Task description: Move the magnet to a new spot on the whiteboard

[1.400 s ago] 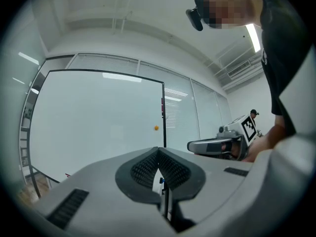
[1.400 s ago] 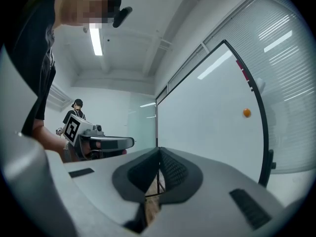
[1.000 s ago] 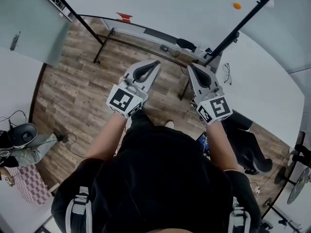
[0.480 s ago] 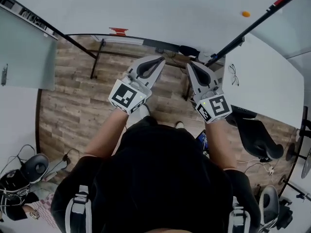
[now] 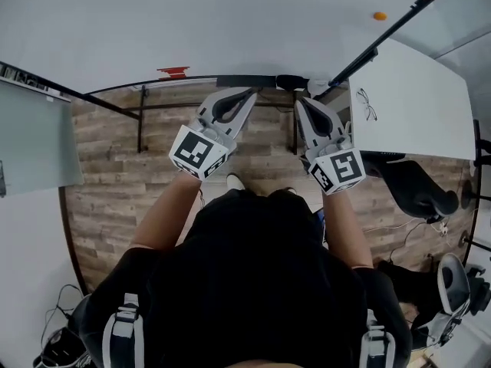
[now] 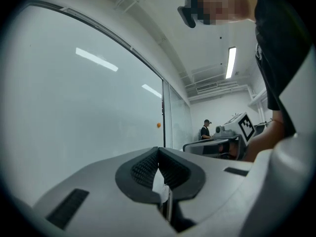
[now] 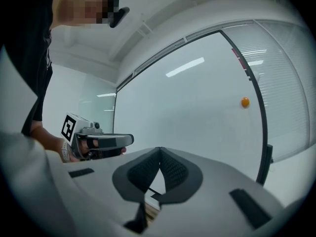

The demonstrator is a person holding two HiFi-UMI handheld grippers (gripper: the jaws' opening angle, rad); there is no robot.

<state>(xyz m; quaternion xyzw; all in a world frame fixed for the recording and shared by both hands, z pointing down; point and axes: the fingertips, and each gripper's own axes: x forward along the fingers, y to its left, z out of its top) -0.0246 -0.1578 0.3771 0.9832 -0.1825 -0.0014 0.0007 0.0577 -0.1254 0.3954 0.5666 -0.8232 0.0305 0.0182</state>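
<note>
White whiteboard (image 5: 230, 21) fills the upper head view, top edge cut off by the frame. Left gripper (image 5: 247, 94) and right gripper (image 5: 301, 103) are held level before it. Each has its jaws pressed together tip to tip, with nothing between. Magnet (image 5: 380, 16) is a small orange dot, too small for detail. It sits on the board's right side, near the black frame bar (image 5: 399, 24), well apart from both grippers.

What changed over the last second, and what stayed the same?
The view has swung toward the whiteboard; its bottom edge now sits just past the left gripper and right gripper. Nothing grasped or released. Both stay shut and empty; the orange magnet stays on the board.
</note>
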